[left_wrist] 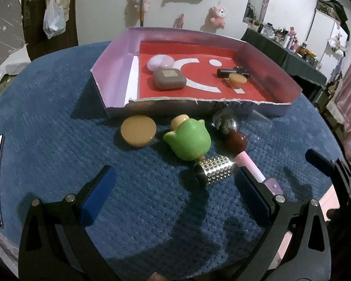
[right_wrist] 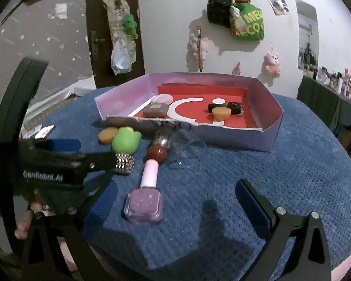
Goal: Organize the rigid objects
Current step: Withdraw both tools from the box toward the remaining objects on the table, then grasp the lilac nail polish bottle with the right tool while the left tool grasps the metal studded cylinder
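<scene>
- Two hand-held grippers, left (left_wrist: pixel 174 182) and right (right_wrist: pixel 175 196), hover released over the blue counter (right_wrist: pixel 292 175).
- Nail polish bottle (right_wrist: pixel 144 201) lies between the right fingers.
- Green toy (left_wrist: pixel 187 139) and studded cylinder (left_wrist: pixel 214 169) lie before the box (left_wrist: pixel 114 70).

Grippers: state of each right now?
Left gripper: open, holding nothing.
Right gripper: open, holding nothing; nail polish bottle lies between its fingers.
</scene>
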Tool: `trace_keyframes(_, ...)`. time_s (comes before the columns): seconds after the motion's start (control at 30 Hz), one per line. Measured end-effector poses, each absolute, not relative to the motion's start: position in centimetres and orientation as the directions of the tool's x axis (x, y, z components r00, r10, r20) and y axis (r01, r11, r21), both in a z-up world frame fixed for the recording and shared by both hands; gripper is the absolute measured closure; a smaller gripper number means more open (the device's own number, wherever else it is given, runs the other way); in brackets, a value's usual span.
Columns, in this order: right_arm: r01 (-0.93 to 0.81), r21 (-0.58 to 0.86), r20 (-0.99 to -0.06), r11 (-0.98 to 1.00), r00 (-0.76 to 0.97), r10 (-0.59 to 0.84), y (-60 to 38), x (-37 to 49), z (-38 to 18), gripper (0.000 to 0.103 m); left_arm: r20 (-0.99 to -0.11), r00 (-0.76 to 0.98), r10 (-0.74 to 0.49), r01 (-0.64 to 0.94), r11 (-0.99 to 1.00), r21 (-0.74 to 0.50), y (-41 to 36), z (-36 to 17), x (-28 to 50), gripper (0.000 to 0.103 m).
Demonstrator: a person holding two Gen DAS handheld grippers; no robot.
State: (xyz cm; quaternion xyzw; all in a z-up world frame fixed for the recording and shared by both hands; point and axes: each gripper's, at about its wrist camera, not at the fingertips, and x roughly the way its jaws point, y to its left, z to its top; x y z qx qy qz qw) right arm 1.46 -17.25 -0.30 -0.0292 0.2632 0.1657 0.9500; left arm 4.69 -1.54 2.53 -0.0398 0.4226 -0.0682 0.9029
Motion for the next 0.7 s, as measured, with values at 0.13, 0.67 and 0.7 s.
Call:
trace_keyframes(0.13, -0.352, 0.018, -0.496, 0.936, 0.809, 0.314, -16.7, 0.9, -1.1, 0.008, -0.764, 0.625, -0.164, 0.099, 0.987, -0.13, -2.1, 2.2, 4.8, 0.001)
trace_keyframes(0.67, -0.377, -0.003, -0.477, 0.926, 0.815, 0.33, -15.3, 2.0, -3.1, 0.039, -0.762, 0.631, -0.146, 0.081, 0.989, -0.122, -3.9, 1.4, 5.2, 0.031)
trace_keyframes(0.7, -0.38, -0.005, -0.474, 0.925, 0.816, 0.332, -15.1, 2.0, -3.2, 0.04, -0.762, 0.631, -0.146, 0.085, 0.989, -0.119, -4.1, 1.3, 5.3, 0.031)
